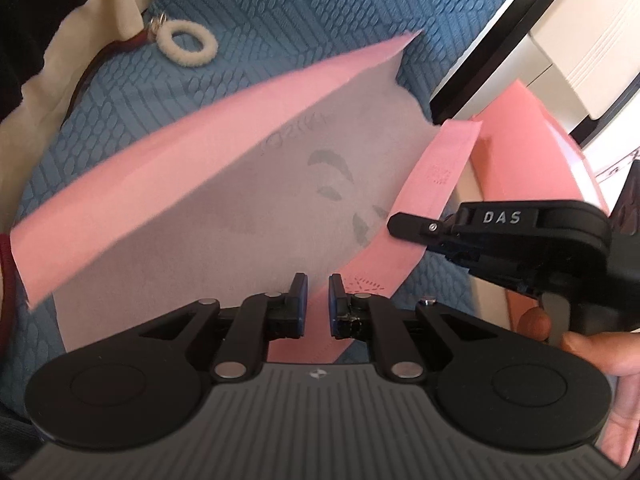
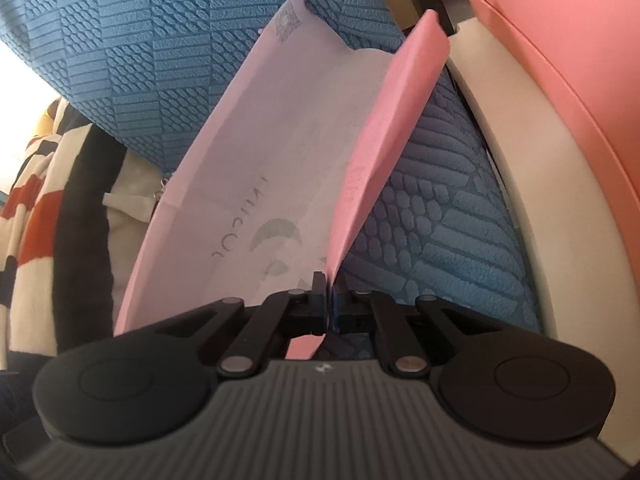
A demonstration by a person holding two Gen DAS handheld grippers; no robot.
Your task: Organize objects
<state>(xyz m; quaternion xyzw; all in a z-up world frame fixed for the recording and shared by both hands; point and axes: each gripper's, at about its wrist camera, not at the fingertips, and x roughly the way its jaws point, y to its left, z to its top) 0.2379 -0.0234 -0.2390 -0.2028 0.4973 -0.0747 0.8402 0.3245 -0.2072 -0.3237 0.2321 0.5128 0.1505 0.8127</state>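
Right gripper clamped shut on pink paper bag's upright side panel. Left gripper nearly closed; can't tell whether it pinches the bag's edge. Bag: thin, creased, faintly printed, on blue textured mat.

The pink box lid hides the blue mat beneath it, and its near edge is lost behind the right tool. Its printed lettering is too faint to read. Left of the lid, striped fabric is cut off by the frame.
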